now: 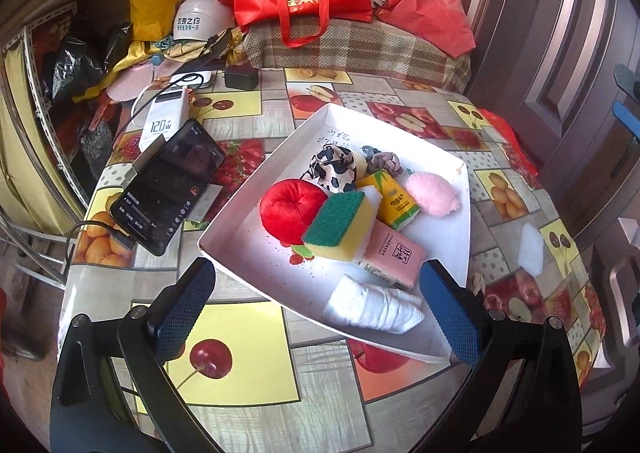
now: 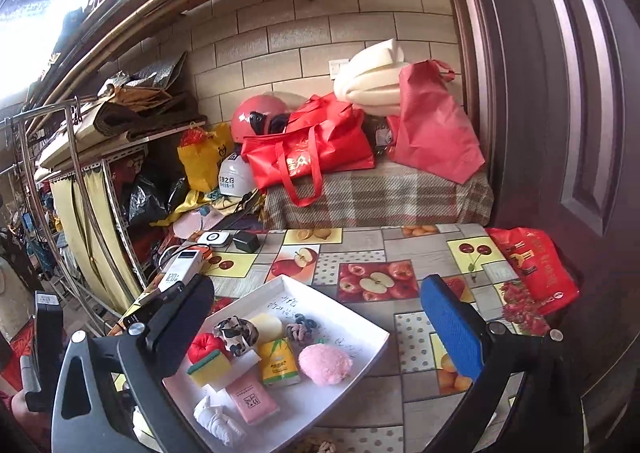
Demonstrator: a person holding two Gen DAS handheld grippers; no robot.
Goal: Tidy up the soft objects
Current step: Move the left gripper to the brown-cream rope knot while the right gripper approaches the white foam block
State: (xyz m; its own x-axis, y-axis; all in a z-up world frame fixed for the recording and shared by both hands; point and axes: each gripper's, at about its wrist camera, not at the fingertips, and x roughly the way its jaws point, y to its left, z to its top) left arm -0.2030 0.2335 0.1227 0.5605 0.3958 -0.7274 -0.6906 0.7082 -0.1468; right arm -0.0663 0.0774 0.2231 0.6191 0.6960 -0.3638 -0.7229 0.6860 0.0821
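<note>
A white tray (image 1: pixel 256 209) on the fruit-print table holds a red plush apple (image 1: pixel 286 205), a green-and-yellow sponge (image 1: pixel 340 227), a pink tissue pack (image 1: pixel 394 257), a yellow tissue pack (image 1: pixel 394 199), a pink fluffy puff (image 1: pixel 432 193), a cow-print scrunchie (image 1: pixel 334 169), a braided hair tie (image 1: pixel 384 163) and a rolled white cloth (image 1: pixel 372 307). My left gripper (image 1: pixel 316 317) is open, just above the tray's near edge by the white cloth. My right gripper (image 2: pixel 316 329) is open and empty, held above the tray (image 2: pixel 372 349). A white sponge piece (image 1: pixel 530 249) lies on the table right of the tray.
A phone (image 1: pixel 168 189) on a stand, a white power bank (image 1: pixel 164 123) and chargers sit left of the tray. A plaid-covered bench (image 2: pixel 380 193) with red bags (image 2: pixel 312 151) and helmets stands behind the table. A brown door (image 2: pixel 580 133) is on the right.
</note>
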